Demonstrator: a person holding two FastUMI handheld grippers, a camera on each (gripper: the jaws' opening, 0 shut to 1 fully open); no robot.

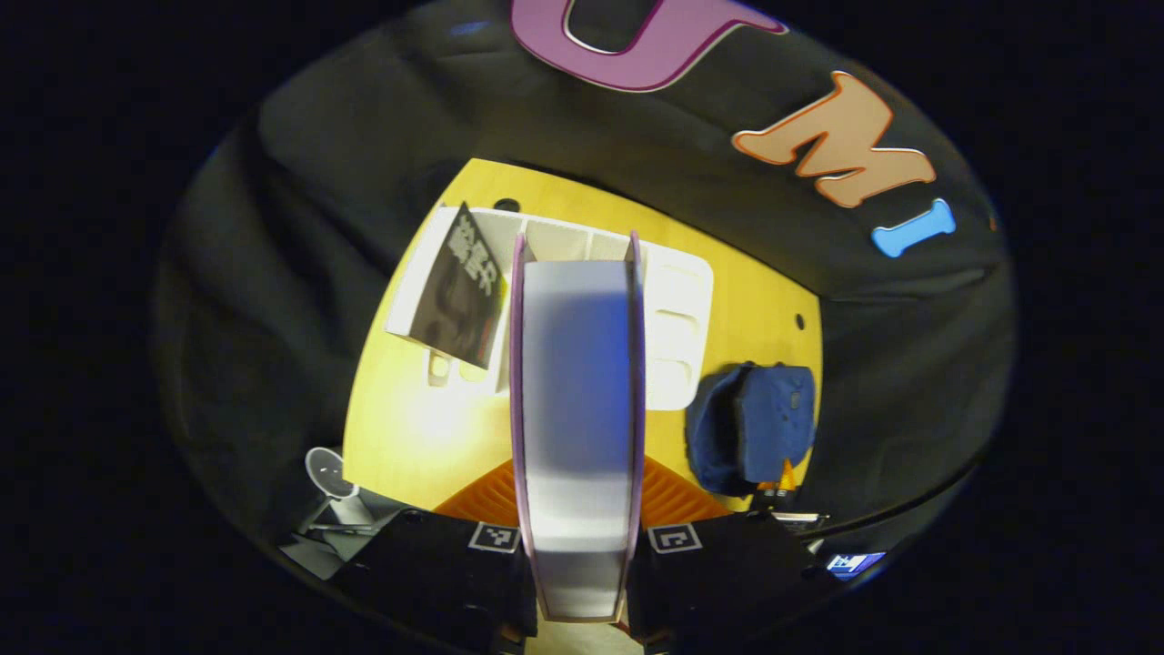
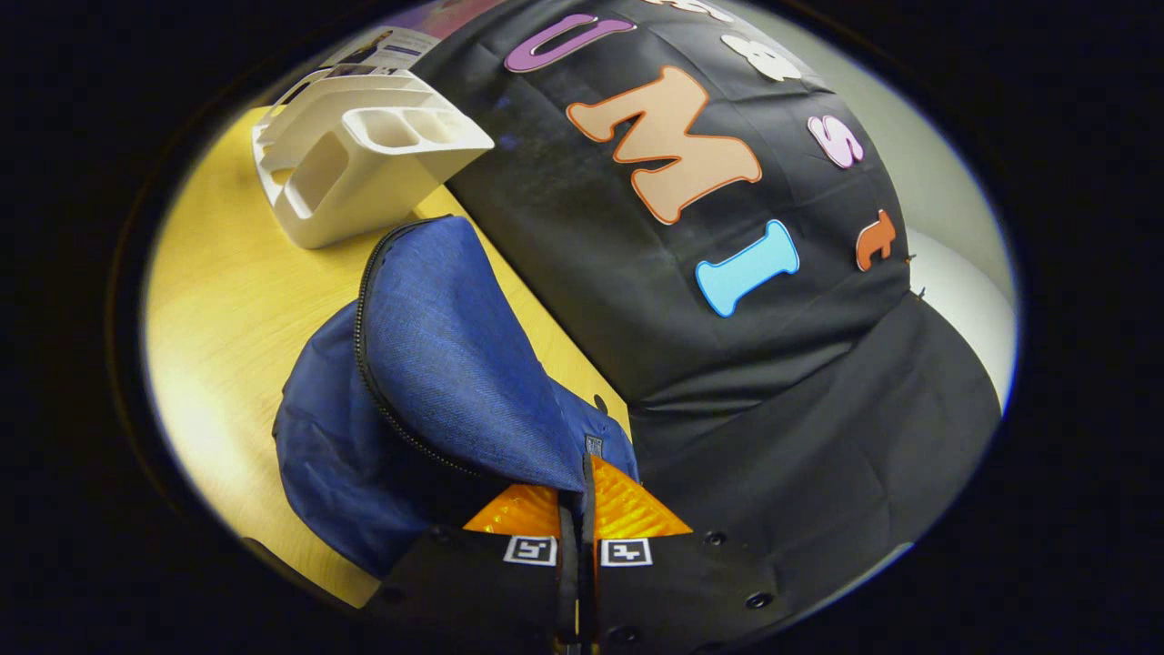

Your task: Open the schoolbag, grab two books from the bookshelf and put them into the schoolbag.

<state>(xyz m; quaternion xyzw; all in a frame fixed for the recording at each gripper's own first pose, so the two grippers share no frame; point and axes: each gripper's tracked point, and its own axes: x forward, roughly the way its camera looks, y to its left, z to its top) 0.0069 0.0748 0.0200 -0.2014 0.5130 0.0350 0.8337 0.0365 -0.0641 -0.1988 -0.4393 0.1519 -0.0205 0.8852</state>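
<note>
My left gripper (image 1: 578,478) is shut on a book (image 1: 577,400) seen edge-on, white pages between pinkish covers, held above the yellow table (image 1: 409,428). Behind it stands the white bookshelf (image 1: 677,318) with a dark-covered book (image 1: 459,291) leaning in its left end. The blue schoolbag (image 1: 750,423) lies to the shelf's right. In the right gripper view, my right gripper (image 2: 580,496) is shut on the edge of the schoolbag's (image 2: 436,364) zippered flap, holding it lifted over a dark opening. The bookshelf (image 2: 355,155) stands beyond the bag.
The black cloth wall runs close behind the table (image 2: 218,300) and the bag. A grey stand with a round white head (image 1: 327,473) sits off the table's near left edge. A small lit screen (image 1: 850,564) glows at the lower right.
</note>
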